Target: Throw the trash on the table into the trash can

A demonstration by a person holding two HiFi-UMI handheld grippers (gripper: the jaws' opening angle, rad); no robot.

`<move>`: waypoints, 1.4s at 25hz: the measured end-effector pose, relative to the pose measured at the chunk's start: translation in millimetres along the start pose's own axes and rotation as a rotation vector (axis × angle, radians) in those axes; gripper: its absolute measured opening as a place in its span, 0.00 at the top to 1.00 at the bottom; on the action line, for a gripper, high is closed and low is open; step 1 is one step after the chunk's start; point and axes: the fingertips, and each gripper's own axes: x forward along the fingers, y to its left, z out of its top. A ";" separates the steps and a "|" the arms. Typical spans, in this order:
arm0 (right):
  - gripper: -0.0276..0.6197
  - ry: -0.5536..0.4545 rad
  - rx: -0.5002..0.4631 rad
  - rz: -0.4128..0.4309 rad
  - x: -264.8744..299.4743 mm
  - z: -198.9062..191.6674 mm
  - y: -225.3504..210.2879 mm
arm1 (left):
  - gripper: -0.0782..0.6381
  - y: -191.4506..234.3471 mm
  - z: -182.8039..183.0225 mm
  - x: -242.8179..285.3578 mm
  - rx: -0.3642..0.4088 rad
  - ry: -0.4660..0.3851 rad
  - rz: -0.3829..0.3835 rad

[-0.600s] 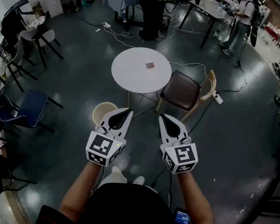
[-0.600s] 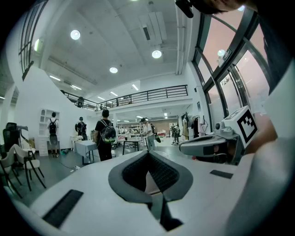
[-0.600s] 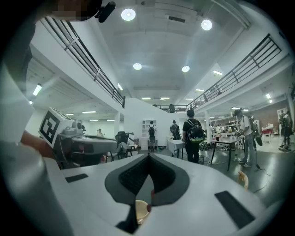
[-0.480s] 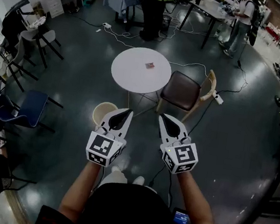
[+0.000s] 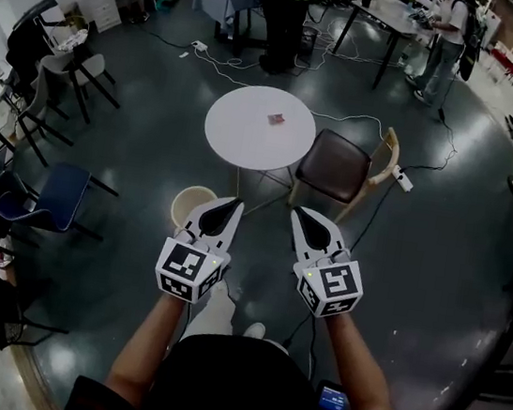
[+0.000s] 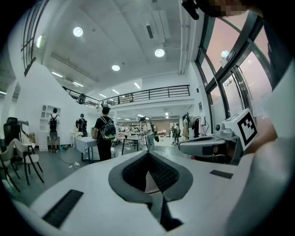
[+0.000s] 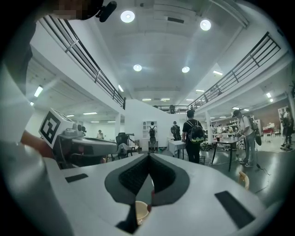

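Your 2 grippers sit side by side before you: left gripper and right gripper, jaws together, nothing between them. Just beyond the left stands the trash can. Farther off, the trash lies on the round worktop.

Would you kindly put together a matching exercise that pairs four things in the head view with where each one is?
Things:
1. trash
2. trash can
3. brown chair
4. blue chair

Places:
A. on the floor far to the picture's left, away from the table
B. lying on the round white table
C. right beside the table, on its right in the picture
D. on the floor, on the table's near side, towards the person

Pairs: 1-B, 2-D, 3-C, 4-A.
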 end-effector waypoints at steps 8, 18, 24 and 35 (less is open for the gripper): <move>0.93 0.010 -0.013 -0.003 23.7 1.2 -17.8 | 0.88 18.6 2.2 27.4 -0.010 -0.006 -0.001; 0.93 0.034 -0.012 -0.015 103.4 -0.4 -48.5 | 0.88 77.4 0.4 88.8 0.011 0.016 -0.015; 0.93 0.059 0.001 -0.039 162.2 -2.9 -63.7 | 0.88 127.1 -6.6 126.0 -0.007 0.042 -0.051; 0.93 0.085 -0.011 -0.120 254.9 13.4 -89.6 | 0.88 209.0 1.0 176.8 0.013 0.053 -0.133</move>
